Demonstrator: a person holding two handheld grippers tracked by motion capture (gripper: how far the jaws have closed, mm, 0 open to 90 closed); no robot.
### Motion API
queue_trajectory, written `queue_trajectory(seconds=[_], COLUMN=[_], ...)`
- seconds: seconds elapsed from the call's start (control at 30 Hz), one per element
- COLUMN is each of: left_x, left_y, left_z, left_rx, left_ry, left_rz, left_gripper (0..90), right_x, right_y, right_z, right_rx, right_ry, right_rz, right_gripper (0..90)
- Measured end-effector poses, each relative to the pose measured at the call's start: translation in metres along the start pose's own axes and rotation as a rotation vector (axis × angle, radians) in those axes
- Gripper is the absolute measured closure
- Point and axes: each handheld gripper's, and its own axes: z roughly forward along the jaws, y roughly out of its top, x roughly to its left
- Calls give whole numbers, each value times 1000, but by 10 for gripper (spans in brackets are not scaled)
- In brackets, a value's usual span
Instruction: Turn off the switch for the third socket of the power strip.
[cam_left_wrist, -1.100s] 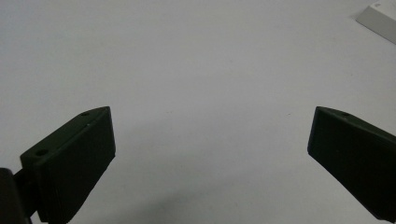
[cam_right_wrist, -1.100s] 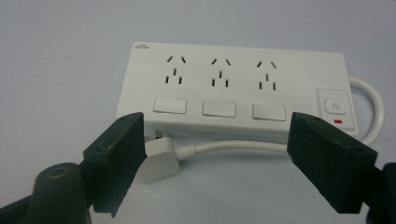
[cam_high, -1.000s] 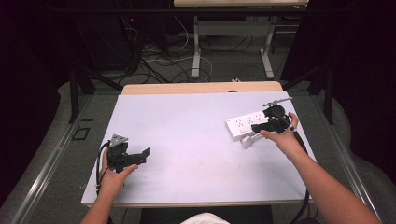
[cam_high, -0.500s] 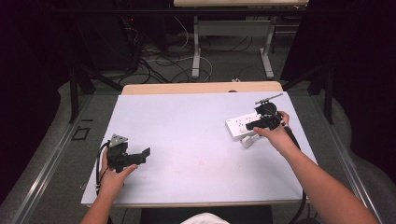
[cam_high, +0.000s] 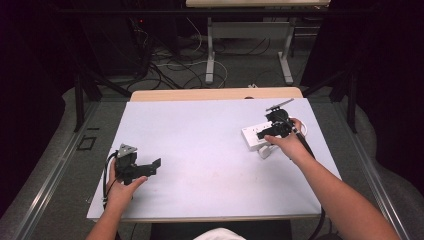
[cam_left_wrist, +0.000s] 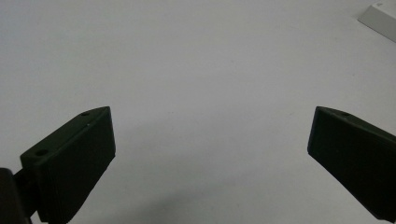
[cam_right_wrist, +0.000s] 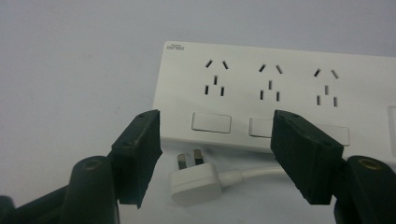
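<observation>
Right gripper (cam_right_wrist: 215, 144) has its jaws spread, holding nothing, hovering over the white plug (cam_right_wrist: 194, 179) lying just beside the power strip (cam_right_wrist: 280, 93). Left gripper (cam_high: 150, 167) gapes wide too, hand low near the table (cam_high: 200, 145) front-left.

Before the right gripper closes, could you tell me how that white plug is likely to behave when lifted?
The white plug looks small and probably light, so it should lift easily. Its smooth moulded body may slip between the open jaws. Its cord looks flexible and runs off behind the right-hand jaw, so it will likely trail and tug, perhaps nudging the power strip beside it.
</observation>
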Motion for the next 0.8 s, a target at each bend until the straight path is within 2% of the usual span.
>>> queue_trajectory(seconds=[0.03, 0.1, 0.17, 0.2, 0.23, 0.4, 0.77, 0.8], left_x=[0, 0, 0, 0, 0, 0, 0, 0], left_y=[0, 0, 0, 0, 0, 0, 0, 0], left_z=[0, 0, 0, 0, 0, 0, 1, 1], left_rx=[0, 1, 1, 1, 0, 1, 4, 5], left_ry=[0, 0, 0, -1, -1, -1, 0, -1], left_rz=[0, 0, 0, 0, 0, 0, 1, 1], left_gripper=[8, 8, 8, 8, 8, 8, 8, 8], right_x=[1, 3, 4, 4, 6, 7, 6, 6], right_y=[1, 3, 3, 4, 5, 6, 9, 9], right_z=[2, 3, 3, 5, 5, 10, 19, 21], right_rx=[10, 10, 12, 9, 19, 25, 50, 53], right_ry=[8, 9, 18, 6, 10, 10, 6, -7], right_rz=[-13, -7, -6, -11, 2, -9, 16, 22], right_gripper=[361, 401, 407, 416, 423, 455, 559, 574])
